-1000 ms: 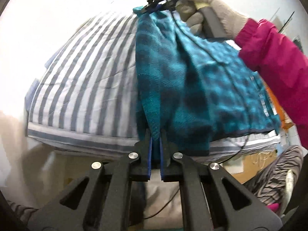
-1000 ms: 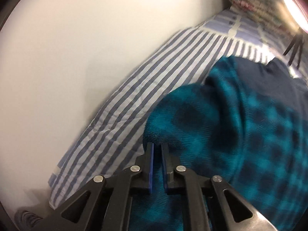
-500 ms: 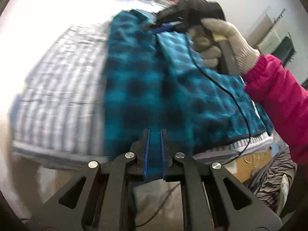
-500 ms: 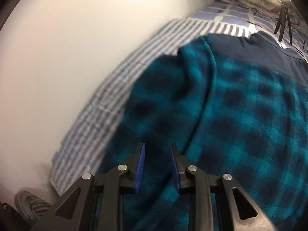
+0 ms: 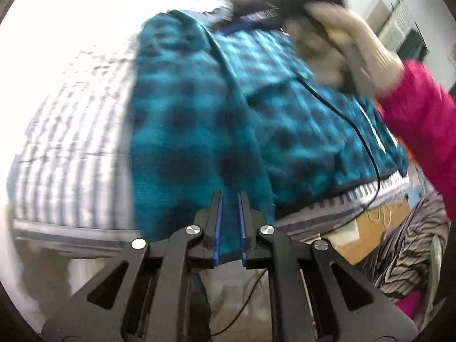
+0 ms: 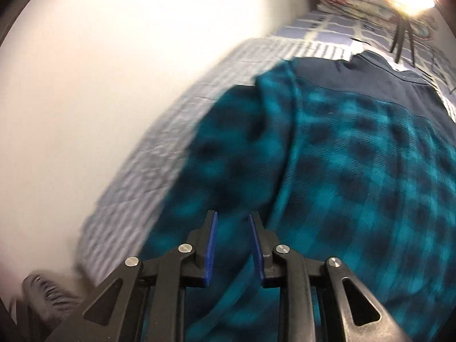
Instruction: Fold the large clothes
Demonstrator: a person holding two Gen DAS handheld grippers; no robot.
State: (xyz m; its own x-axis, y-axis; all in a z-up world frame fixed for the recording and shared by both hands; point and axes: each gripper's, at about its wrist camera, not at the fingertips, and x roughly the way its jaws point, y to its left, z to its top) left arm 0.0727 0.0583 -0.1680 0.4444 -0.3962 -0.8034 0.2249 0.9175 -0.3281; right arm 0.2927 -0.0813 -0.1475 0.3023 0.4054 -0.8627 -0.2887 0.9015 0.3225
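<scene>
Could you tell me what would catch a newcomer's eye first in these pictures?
The teal plaid garment dominates, spread over the striped bedsheet. At upper right, a gloved hand in a magenta sleeve carries the right gripper above it.

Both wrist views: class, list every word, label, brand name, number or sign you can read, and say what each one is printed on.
No text can be read in either view.
Teal plaid garment: check pattern only, no visible label or print.
Striped bedsheet: stripes only.
Cardboard box: a faint looped mark, too blurred to read.
Left gripper and right gripper: no markings visible.
</scene>
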